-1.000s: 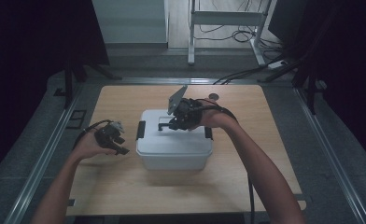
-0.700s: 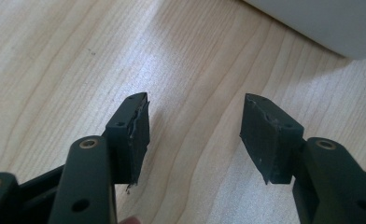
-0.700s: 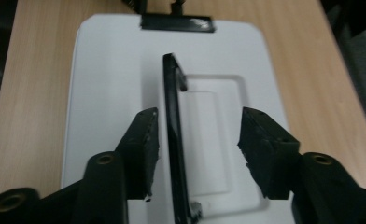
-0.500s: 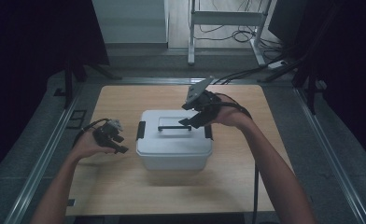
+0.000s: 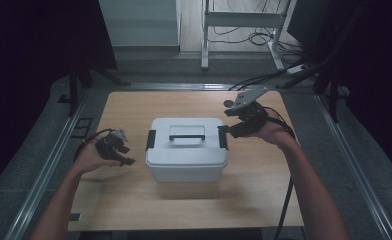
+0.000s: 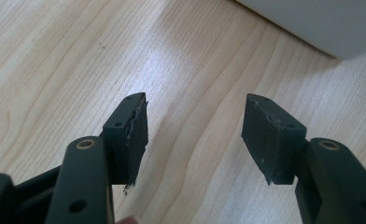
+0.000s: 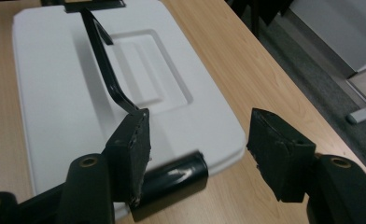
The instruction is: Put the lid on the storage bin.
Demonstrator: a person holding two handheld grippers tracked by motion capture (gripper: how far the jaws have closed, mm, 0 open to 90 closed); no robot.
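Handle (image 5: pixel 187 132) released: my right gripper (image 5: pixel 227 131) has left lid top, gone to right end of white box (image 5: pixel 186 149), beside black latch (image 5: pixel 223 137). Its jaws have just been opening, now apart, nothing between them. Handle stands raised in right gripper view, latch just ahead of pads. My left gripper (image 5: pixel 126 155) waits open over table (image 5: pixel 134 107), near left latch (image 5: pixel 150 139), not touching. Judgement: latches next, lid on. Count: one box, one handle, two latches, two grippers.

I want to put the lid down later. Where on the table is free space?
Bare wood lies behind the white box up to the table far edge, and in front of it. Beside the box it is crowded: left gripper one side, right gripper at the latch.
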